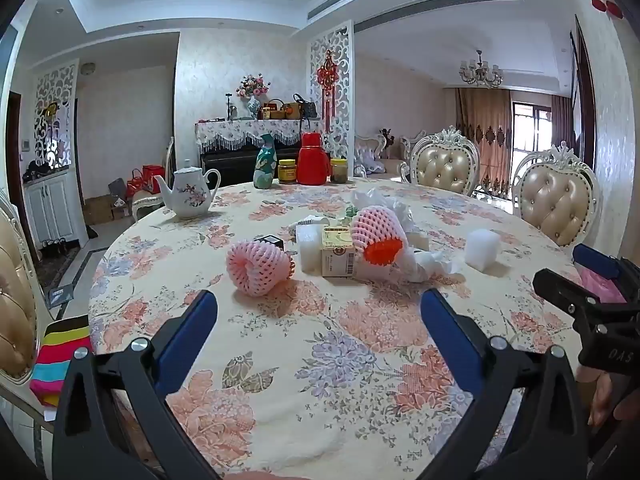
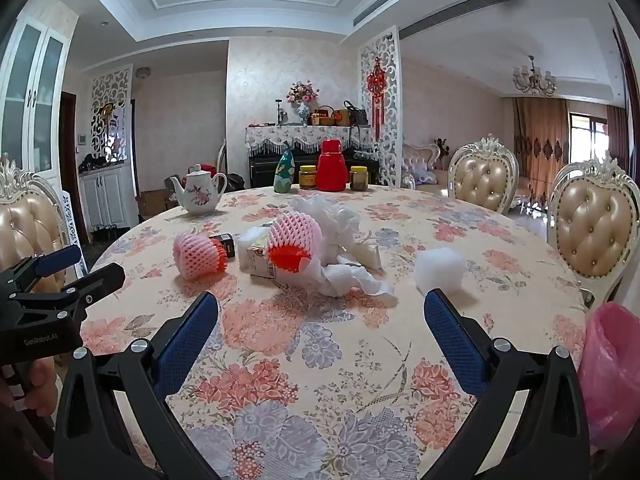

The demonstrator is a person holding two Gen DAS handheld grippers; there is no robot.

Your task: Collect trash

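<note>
A heap of trash lies mid-table on the floral tablecloth (image 1: 320, 360). It holds a pink foam fruit net (image 1: 258, 266) (image 2: 198, 256), a second net (image 1: 376, 232) (image 2: 294, 240) with orange lining, a small cardboard box (image 1: 338, 252) (image 2: 260, 262), crumpled white paper (image 1: 428, 264) (image 2: 352, 280) and a white foam block (image 1: 482, 248) (image 2: 439, 270). My left gripper (image 1: 320, 304) (image 2: 86, 266) hovers open, short of the heap, with nothing between its fingers. My right gripper (image 2: 322, 304) (image 1: 576, 270) is open too, beside it on the right. A pink plastic bag (image 2: 608, 368) hangs at the table's right edge.
At the far side of the table stand a white teapot (image 1: 190, 192), a green bottle (image 1: 266, 164), a red thermos (image 1: 313, 159) and two jars (image 1: 287, 171). Padded chairs (image 2: 596, 224) ring the table. A striped cloth (image 1: 60, 356) lies at the left.
</note>
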